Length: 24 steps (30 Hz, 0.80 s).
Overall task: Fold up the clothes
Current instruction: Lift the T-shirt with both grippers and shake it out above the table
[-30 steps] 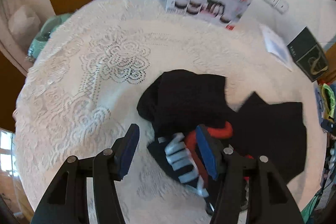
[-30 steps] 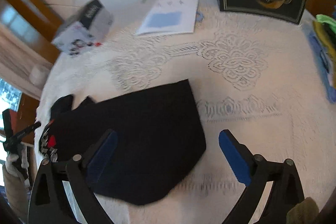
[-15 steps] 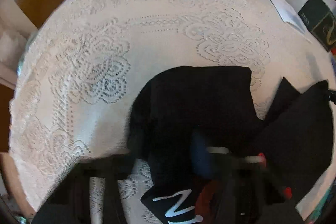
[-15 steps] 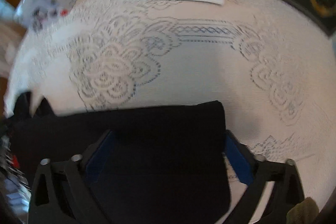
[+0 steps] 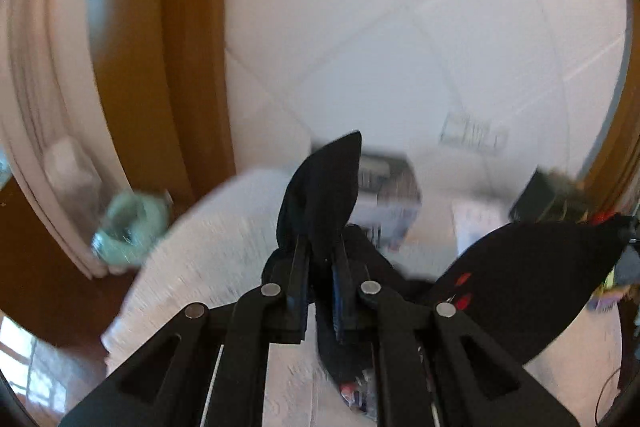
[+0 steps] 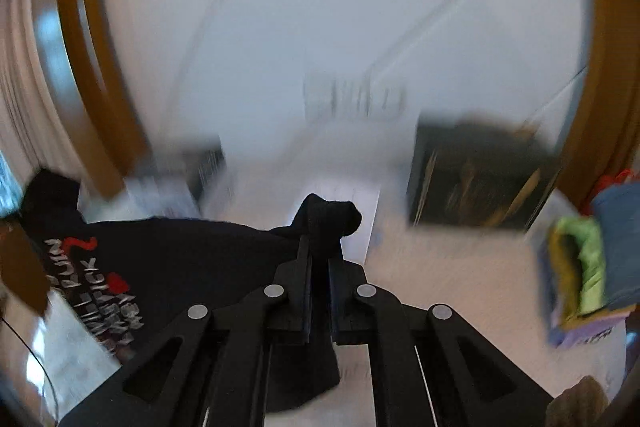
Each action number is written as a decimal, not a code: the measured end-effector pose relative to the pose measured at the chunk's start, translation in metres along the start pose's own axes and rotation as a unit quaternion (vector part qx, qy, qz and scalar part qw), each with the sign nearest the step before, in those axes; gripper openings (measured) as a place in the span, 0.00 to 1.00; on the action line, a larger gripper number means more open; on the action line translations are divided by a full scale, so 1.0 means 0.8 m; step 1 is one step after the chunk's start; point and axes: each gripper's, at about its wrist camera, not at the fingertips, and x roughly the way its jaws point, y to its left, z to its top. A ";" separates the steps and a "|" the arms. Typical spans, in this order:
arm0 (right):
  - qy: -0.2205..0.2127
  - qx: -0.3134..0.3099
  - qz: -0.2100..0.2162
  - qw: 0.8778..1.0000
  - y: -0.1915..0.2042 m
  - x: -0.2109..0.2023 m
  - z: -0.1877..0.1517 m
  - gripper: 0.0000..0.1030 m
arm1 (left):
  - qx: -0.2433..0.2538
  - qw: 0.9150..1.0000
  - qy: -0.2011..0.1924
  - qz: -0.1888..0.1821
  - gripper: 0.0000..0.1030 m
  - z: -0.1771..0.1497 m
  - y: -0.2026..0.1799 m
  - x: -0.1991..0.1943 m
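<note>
Nearest in the left wrist view, the left gripper is seen with its two black fingers clenched on a fold of one black fabric T-shirt; a pointed flap of the cloth stands up just past the fingertips, and a second, wider lobe of the same garment is spread to the right, marked with two small red spots. More of the cloth hangs below the jaws. In the right wrist view the right gripper is likewise pinched tight on a bunched edge of the shirt, its jaws having just been closing, with cloth between them. The printed side, with white lettering and red marks, is stretched away to the left of that view.

Beneath the garment one white lace tablecloth is seen, heavily blurred. Farther back on it are one white paper sheet, one dark gift bag with gold pattern and one printed cardboard box. At the right edge one stack of coloured folded clothes is visible, and at the left one pale green object, too blurred to identify. Behind everything are white wall tiles and brown wooden door frames
</note>
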 end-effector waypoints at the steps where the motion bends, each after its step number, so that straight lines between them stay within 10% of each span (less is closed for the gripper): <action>1: -0.028 0.002 -0.003 1.000 -0.006 -0.035 0.007 0.05 | -0.005 1.000 -0.012 0.000 0.07 0.001 0.004 -0.014; 7: -0.093 0.016 -0.002 0.996 -0.044 -0.182 -0.043 0.06 | -0.010 0.999 -0.016 -0.045 0.10 -0.062 0.022 -0.085; 12: 0.047 0.042 -0.018 0.998 -0.080 -0.181 -0.176 0.06 | -0.015 0.993 0.109 -0.048 0.10 -0.192 0.009 -0.039; 19: 0.253 0.144 -0.046 0.955 -0.163 -0.131 -0.366 0.07 | -0.040 0.949 0.314 0.001 0.12 -0.353 0.022 0.018; 22: 0.303 0.151 -0.065 0.939 -0.178 -0.122 -0.392 0.22 | -0.059 0.948 0.314 0.003 0.31 -0.347 0.040 -0.001; 24: 0.321 0.151 -0.070 0.932 -0.189 -0.122 -0.399 0.52 | -0.067 0.953 0.296 0.003 0.52 -0.334 0.050 -0.022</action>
